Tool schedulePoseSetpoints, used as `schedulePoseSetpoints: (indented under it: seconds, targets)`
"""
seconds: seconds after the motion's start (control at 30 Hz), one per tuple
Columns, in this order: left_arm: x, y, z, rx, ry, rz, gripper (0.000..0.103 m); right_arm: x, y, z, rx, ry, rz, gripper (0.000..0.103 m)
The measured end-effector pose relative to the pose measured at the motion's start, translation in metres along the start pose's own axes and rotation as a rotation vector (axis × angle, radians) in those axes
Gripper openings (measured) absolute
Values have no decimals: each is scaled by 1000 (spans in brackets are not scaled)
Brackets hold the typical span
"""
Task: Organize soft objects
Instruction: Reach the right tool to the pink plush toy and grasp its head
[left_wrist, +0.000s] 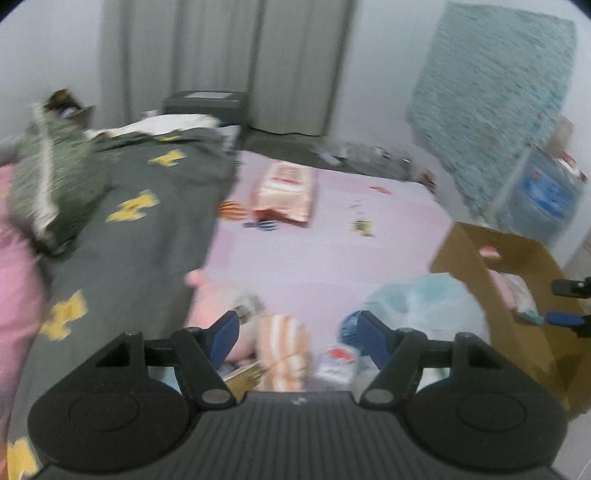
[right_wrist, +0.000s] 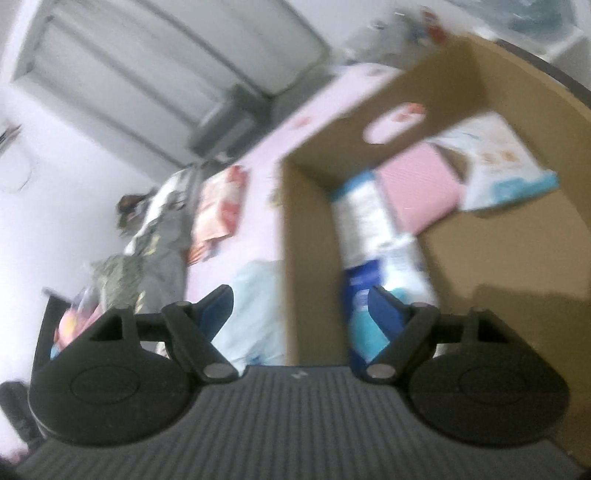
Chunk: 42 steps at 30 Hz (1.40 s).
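Observation:
In the left wrist view my left gripper (left_wrist: 297, 332) is open and holds nothing. It hovers over a blurred heap on the pink bed sheet (left_wrist: 332, 251): a pink plush (left_wrist: 210, 295), an orange-striped cloth (left_wrist: 284, 343) and a clear bag of pale blue stuff (left_wrist: 417, 302). A cardboard box (left_wrist: 491, 295) stands to the right, with my right gripper (left_wrist: 565, 302) over it. In the right wrist view my right gripper (right_wrist: 301, 306) is open and empty above the box wall (right_wrist: 310, 240). Inside lie a pink pack (right_wrist: 417, 184), a white-blue pack (right_wrist: 498, 162) and a white and blue pack (right_wrist: 376, 236).
A dark grey blanket with yellow marks (left_wrist: 129, 221) covers the bed's left side, with a green patterned pillow (left_wrist: 51, 177) on it. An orange-pink package (left_wrist: 284, 192) lies mid-bed. A teal cloth (left_wrist: 495, 103) hangs at the right wall above a blue-labelled container (left_wrist: 543, 195). Grey curtains (left_wrist: 229, 55) hang behind.

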<state>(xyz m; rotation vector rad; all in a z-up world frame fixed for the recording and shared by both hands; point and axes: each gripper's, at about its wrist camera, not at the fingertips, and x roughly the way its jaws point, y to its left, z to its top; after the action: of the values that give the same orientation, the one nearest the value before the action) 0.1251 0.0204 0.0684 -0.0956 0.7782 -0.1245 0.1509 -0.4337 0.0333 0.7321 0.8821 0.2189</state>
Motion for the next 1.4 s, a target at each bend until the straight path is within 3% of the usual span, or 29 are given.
schedulePoseSetpoints:
  seconds: [0.2,0.33,0.8,1.4]
  targets:
    - [-14,26,-23,-83,-32,28,72,22,53,-17,-51,64,161,80]
    - [-13,33,-37,-102,-39,54,71,41,85,-27,-80,119,204,80]
    - [5,47,-53,-111,-58,69,67,123,179,-57,-219,365,226,80]
    - [59,65,-24,-123,-17,46,63,244,242,-56,-300,528,193,81]
